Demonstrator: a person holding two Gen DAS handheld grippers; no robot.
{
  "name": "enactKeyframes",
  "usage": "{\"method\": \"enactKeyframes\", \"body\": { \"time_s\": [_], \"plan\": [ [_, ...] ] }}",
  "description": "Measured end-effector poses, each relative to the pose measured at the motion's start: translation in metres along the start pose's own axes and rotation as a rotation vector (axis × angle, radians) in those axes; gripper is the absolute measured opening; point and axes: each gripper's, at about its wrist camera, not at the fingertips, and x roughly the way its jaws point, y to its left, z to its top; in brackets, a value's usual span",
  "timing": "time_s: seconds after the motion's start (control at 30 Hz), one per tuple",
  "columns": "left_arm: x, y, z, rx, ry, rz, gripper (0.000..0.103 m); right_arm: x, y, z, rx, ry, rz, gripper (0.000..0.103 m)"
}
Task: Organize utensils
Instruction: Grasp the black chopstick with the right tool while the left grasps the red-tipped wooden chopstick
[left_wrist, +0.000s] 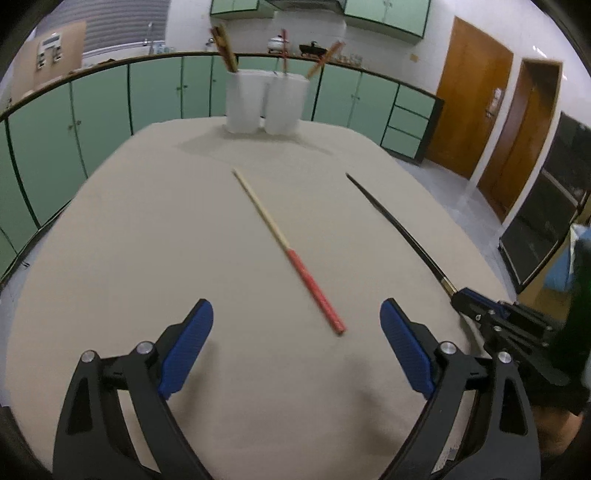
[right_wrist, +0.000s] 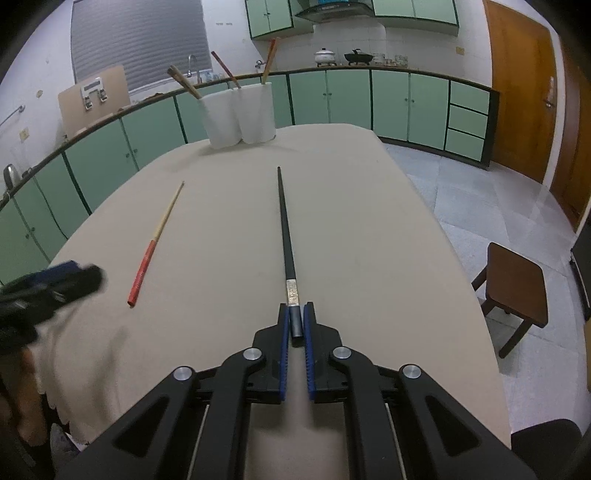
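Note:
A red-handled chopstick (left_wrist: 288, 251) lies on the beige table (left_wrist: 147, 229), its red end between and just ahead of my open left gripper (left_wrist: 296, 313), untouched. In the right wrist view the same red-handled chopstick (right_wrist: 155, 243) lies to the left. My right gripper (right_wrist: 296, 314) is shut on the handle end of a black chopstick (right_wrist: 285, 229), which points toward the far end of the table. The black chopstick (left_wrist: 399, 225) and right gripper (left_wrist: 461, 297) also show at the right of the left wrist view. Two white holders (left_wrist: 266, 101) (right_wrist: 240, 114) with several chopsticks stand at the far edge.
A wooden stool (right_wrist: 517, 291) stands on the tiled floor right of the table (right_wrist: 369, 229). Green cabinets (right_wrist: 332, 99) run along the back wall, and wooden doors (left_wrist: 476, 107) are at the right. The blurred left gripper (right_wrist: 48, 288) shows at the left edge of the right wrist view.

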Motion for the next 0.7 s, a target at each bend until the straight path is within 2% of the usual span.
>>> {"method": "enactKeyframes", "body": {
  "time_s": [0.1,0.2,0.27,0.33,0.37,0.4,0.43,0.5,0.7],
  "plan": [
    [0.014,-0.008,-0.002,0.004,0.019,0.011,0.078,-0.001,0.0,-0.002,-0.009,-0.004,0.008,0.008],
    [0.021,-0.007,-0.003,-0.004,0.02,0.03,0.066,-0.001,0.002,-0.002,-0.013,-0.005,0.019,0.008],
    [0.024,-0.006,0.0,-0.008,0.014,0.032,0.053,-0.001,0.002,-0.001,-0.015,-0.006,0.022,0.008],
    [0.024,-0.002,0.001,-0.021,0.011,0.028,0.029,0.001,0.004,-0.001,-0.022,-0.006,0.026,0.008],
    [0.025,0.0,0.001,-0.031,0.007,0.014,0.022,0.001,0.005,-0.001,-0.028,-0.006,0.027,0.008],
    [0.024,0.001,0.001,-0.034,0.006,0.006,0.01,0.001,0.007,-0.001,-0.033,-0.006,0.027,0.008],
    [0.024,0.002,0.001,-0.038,0.001,-0.001,0.004,0.002,0.008,0.0,-0.034,-0.005,0.028,0.008],
    [0.02,0.003,-0.001,-0.047,-0.02,0.008,0.0,0.003,0.009,0.001,-0.037,-0.004,0.029,0.008],
    [0.0,0.017,-0.015,-0.064,-0.043,0.061,0.0,0.003,0.025,0.0,-0.078,0.002,0.055,0.008]
  ]
}}
